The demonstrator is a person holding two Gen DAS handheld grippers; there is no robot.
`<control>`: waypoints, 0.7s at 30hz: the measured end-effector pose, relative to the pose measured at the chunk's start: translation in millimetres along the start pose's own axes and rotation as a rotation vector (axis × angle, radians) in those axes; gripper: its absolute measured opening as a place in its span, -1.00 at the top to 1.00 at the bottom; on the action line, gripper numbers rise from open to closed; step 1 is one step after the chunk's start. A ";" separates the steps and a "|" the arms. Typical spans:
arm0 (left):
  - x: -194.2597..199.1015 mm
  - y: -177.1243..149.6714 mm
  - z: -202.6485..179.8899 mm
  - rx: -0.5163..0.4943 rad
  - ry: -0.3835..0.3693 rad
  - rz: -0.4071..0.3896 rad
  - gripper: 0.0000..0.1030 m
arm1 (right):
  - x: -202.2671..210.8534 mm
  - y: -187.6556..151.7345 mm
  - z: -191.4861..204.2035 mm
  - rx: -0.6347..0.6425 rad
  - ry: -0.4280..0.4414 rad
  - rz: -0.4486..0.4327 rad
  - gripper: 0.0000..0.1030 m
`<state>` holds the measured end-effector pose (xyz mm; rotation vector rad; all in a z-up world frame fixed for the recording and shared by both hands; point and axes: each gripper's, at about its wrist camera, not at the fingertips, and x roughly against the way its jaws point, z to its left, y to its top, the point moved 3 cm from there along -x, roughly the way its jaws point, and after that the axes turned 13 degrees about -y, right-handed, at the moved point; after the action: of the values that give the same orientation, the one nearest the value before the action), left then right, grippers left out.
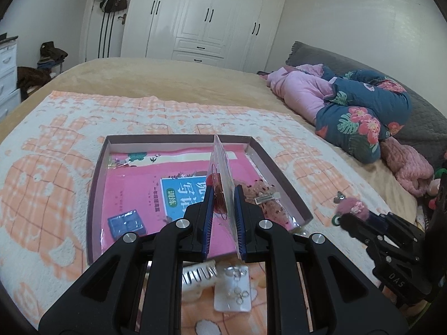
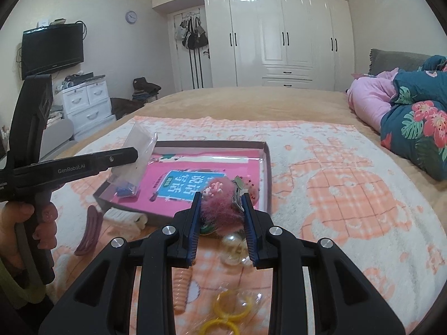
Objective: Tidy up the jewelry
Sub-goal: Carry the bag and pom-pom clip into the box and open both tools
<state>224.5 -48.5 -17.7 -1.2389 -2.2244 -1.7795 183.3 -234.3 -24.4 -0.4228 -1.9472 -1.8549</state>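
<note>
On the bed's towel (image 1: 56,128) lies your tray (image 1: 96,173); over it your left hand-held gripper (image 1: 223,203) pinches a clear packet (image 1: 222,162), your right hand-held gripper (image 2: 220,212) a pink pompom clip (image 2: 220,206).

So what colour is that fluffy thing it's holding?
Pink: the fluffy pompom shows best in the right wrist view.

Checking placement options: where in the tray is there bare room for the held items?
Free: the tray floor's far-left stretch, between the blue box and the far wall. Crowded: the right side, around the sequined hair clip. The towel right of the tray is bare.
</note>
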 end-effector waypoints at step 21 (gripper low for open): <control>-47.8 -9.4 42.6 0.065 0.030 0.091 0.83 | -68.2 17.1 -11.3 0.017 -0.062 0.075 0.48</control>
<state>269.9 -39.6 -62.9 -1.2700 -2.1549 -1.6696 251.8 -240.0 -42.9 -0.5460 -1.9580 -1.7970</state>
